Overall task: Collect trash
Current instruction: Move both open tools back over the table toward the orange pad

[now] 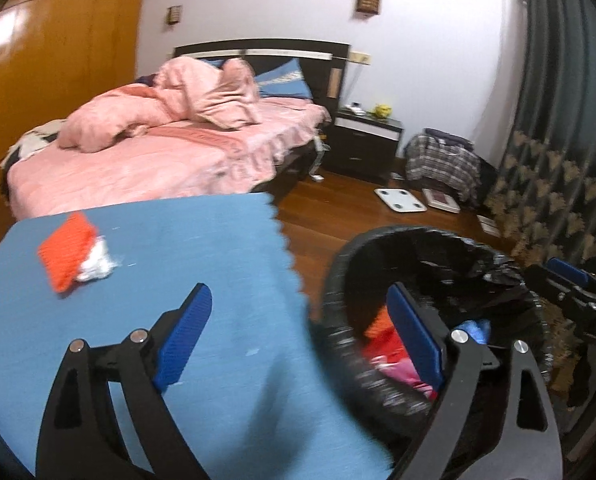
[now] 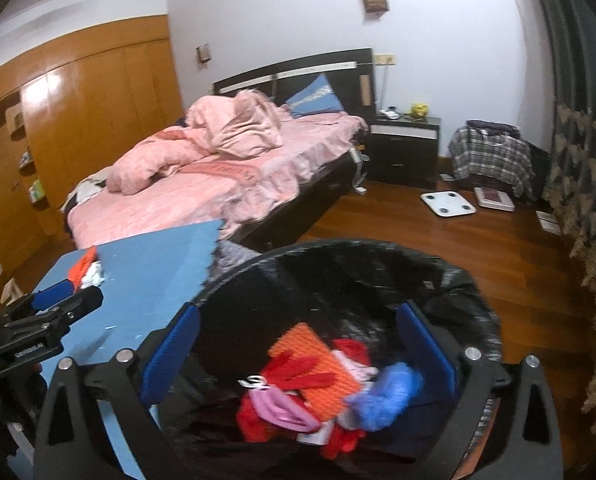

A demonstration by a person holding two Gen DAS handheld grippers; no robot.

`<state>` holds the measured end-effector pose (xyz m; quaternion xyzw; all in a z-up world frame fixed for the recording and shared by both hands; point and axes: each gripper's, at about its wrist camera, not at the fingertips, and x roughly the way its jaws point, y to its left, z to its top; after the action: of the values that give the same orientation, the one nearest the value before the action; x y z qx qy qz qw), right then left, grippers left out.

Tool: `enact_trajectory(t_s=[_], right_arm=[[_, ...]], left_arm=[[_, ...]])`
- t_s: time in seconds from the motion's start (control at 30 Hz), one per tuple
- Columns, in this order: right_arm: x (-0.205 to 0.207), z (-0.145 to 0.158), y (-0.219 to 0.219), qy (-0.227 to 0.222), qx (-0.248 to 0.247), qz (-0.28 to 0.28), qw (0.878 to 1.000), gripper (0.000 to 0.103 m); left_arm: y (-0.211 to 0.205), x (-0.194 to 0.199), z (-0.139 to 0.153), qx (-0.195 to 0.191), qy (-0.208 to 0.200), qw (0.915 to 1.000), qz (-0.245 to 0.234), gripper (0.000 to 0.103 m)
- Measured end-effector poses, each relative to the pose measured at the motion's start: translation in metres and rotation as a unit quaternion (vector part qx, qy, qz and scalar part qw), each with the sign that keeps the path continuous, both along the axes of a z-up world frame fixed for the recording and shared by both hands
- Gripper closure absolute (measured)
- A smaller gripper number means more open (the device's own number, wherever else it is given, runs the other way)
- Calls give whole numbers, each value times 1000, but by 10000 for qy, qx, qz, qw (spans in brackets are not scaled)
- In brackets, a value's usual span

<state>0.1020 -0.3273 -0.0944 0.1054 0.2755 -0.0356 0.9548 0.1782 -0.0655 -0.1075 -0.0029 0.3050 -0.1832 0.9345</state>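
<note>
Right wrist view: the black-lined trash bin (image 2: 377,264) is seen from above, filling the lower centre. Several items are already deposited inside it: an orange ribbed pad (image 2: 317,364), red scraps (image 2: 349,352), a pink piece (image 2: 282,404) and a blue crumpled wad (image 2: 385,394). This portion of the collection is judged complete.

On the blue table (image 2: 150,280), at 10 o'clock from the bin, a second orange pad (image 2: 84,264) and a white crumpled tissue (image 2: 94,276) are left touching each other. These are judged to be the remaining trash.

The right gripper (image 2: 298,344) is held over the bin mouth with its jaws spread wide; nothing is pressed between the blue pads, and the deposited items lie below them.

In the left wrist view, the left gripper (image 1: 298,320) is also spread wide and empty. One finger is seen over the table and the other over the bin rim (image 1: 337,280). The remaining pad (image 1: 66,254) and tissue (image 1: 96,264) lie at 10 o'clock from it, well apart.
</note>
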Motion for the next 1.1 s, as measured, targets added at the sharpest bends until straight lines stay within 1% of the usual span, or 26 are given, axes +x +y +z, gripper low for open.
enact_trajectory(t_s=[0.2,0.53,0.73,0.87,1.1], right_arm=[[21,0,48,27,-15,471,9989,6],[59,0,133,45,-92,1183,9929,6],[84,-4,178,92,-136,1502,9885,6],[106,-11,204,160,-236,1666,9856,6],[151,-35,234,489,-363,1667,9841,6]], left_arm=[[57,3,-5,46,22,9984,569,16],[141,12,-15,347,82,9899,1374,16],[176,21,-27,510,212,9841,1689,16],[196,30,-34,512,327,9802,1886,16],[216,52,-41,436,440,9750,2132,16]])
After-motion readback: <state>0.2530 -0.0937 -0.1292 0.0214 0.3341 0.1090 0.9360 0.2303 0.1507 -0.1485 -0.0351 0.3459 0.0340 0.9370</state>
